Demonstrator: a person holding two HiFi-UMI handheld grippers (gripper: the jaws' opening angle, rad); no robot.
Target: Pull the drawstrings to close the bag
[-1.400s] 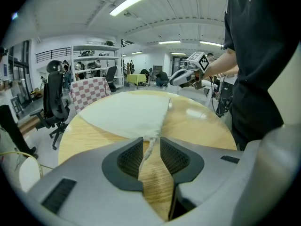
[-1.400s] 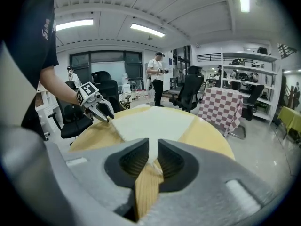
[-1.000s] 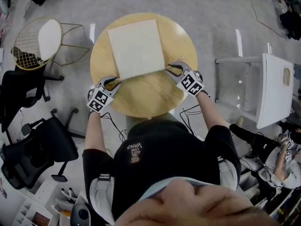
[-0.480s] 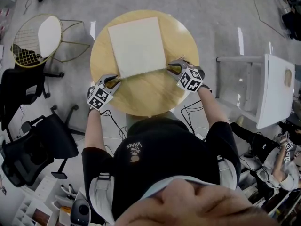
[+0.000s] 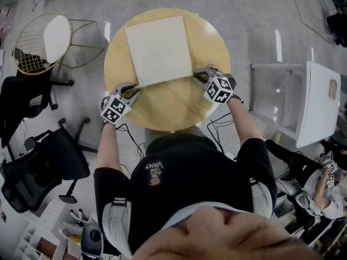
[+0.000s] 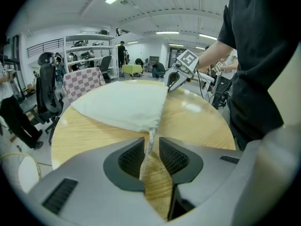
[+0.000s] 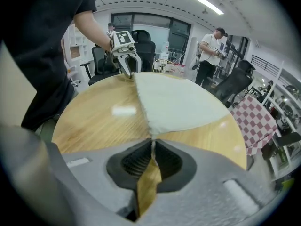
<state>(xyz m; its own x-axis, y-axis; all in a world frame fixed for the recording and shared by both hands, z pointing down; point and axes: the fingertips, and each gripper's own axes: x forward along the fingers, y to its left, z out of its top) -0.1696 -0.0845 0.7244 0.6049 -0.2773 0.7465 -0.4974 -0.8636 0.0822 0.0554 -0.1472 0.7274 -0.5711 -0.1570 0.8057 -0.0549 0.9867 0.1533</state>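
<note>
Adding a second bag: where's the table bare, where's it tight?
Bare: the near strip of the table between bag and person, plus crescents left and right of the bag. Tight: the bag's near corners, where left gripper and right gripper sit.

1. Thin drawstrings of flat cream fabric bag (image 5: 158,50) on round wooden table (image 5: 162,110): too small to tell in head view.
2. Left drawstring (image 6: 151,134): lower end hidden behind a pad of left gripper (image 6: 151,147), whose jaws have just been closing a little.
3. Right drawstring (image 7: 152,140): end hidden between pads of right gripper (image 7: 153,147), whose jaws have just been closing on it.
4. Black office chair (image 5: 43,167), left of table: cut off by picture edge.
</note>
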